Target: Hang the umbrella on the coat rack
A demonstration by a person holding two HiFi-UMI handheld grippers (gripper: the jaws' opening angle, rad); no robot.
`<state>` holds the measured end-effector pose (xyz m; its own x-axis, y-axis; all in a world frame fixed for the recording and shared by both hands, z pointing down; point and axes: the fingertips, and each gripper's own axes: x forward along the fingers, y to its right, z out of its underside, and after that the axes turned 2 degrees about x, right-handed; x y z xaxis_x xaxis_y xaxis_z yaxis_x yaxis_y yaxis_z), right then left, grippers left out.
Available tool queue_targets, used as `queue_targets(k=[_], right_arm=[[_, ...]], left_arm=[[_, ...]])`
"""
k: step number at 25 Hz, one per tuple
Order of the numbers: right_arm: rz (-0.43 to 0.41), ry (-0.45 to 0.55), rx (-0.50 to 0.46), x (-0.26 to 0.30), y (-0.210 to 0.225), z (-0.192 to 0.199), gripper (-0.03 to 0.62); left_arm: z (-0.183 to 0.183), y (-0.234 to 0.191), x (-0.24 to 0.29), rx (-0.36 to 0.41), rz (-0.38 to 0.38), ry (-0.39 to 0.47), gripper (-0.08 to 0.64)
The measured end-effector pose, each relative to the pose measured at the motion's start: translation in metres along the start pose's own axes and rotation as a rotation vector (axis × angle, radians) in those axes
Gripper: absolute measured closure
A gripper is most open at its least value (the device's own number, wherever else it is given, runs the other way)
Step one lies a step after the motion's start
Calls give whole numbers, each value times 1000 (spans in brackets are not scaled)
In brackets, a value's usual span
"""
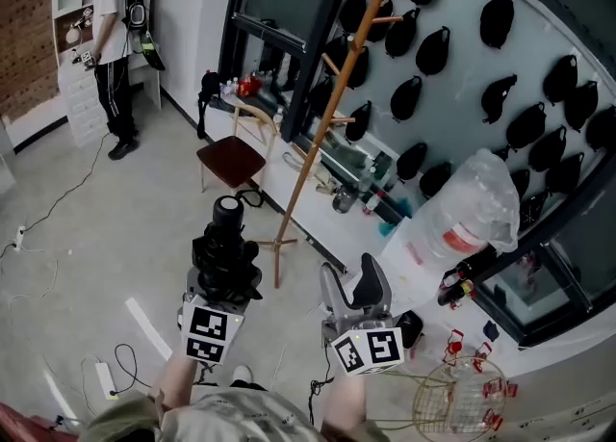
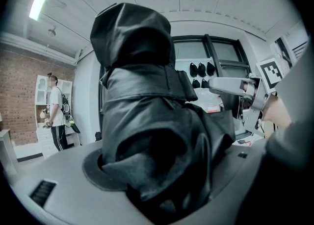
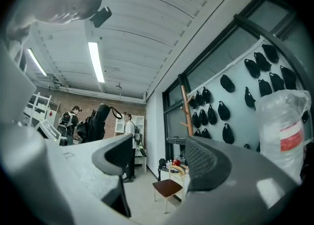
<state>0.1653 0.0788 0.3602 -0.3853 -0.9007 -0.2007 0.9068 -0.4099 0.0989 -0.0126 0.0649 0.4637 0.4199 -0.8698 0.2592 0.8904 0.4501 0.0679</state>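
So: folded umbrella (image 1: 227,247) in the left tongs (image 1: 223,281), coat rack (image 1: 332,113) ahead

The wooden coat rack stands on the floor in front of the person. Its pole slants across the head view with short pegs (image 1: 336,66) branching off it, and a chair (image 1: 234,159) sits just beside its foot.

Nearer the camera, the left tongs are clamped round the black umbrella, which stands upright out of them. In the left gripper view its bunched fabric fills the gap between the jaws and keeps them wide.

It looks light and soft-sided. The cloth will likely give and slide under the pads, while the shaft inside is presumably stiff, so a hold low on the body, as here, seems sound.

The right tongs (image 1: 351,281) sit beside the left, jaws parted with nothing between them. Both forearms reach forward side by side, and the right tool seems tipped a little upward, since its view takes in much ceiling.

A thin wrist loop (image 1: 252,199) curls from the umbrella's top end. That loop looks like the part to hook over a peg, and the free tongs could spread it.
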Motion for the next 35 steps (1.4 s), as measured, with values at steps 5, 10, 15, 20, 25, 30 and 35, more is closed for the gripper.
queue_targets(k=[5, 10, 15, 20, 25, 30, 35], right_arm=[[-59, -1, 48, 13, 28, -1, 267], [-107, -7, 90, 31, 45, 4, 267], [-186, -23, 124, 52, 44, 11, 265], [-299, -47, 153, 78, 33, 19, 264], [-393, -97, 168, 112, 24, 35, 163], [-474, -97, 191, 153, 10, 37, 161], [-550, -101, 182, 198, -7, 43, 161]], left_arm=[[-6, 15, 36, 22, 5, -15, 229], [-9, 25, 71, 49, 14, -29, 229], [-11, 31, 102, 58, 47, -33, 229], [-17, 33, 130, 81, 116, -30, 229], [-25, 30, 161, 97, 186, -13, 229], [-40, 22, 186, 140, 247, 15, 229], [-49, 8, 210, 185, 312, 36, 229]])
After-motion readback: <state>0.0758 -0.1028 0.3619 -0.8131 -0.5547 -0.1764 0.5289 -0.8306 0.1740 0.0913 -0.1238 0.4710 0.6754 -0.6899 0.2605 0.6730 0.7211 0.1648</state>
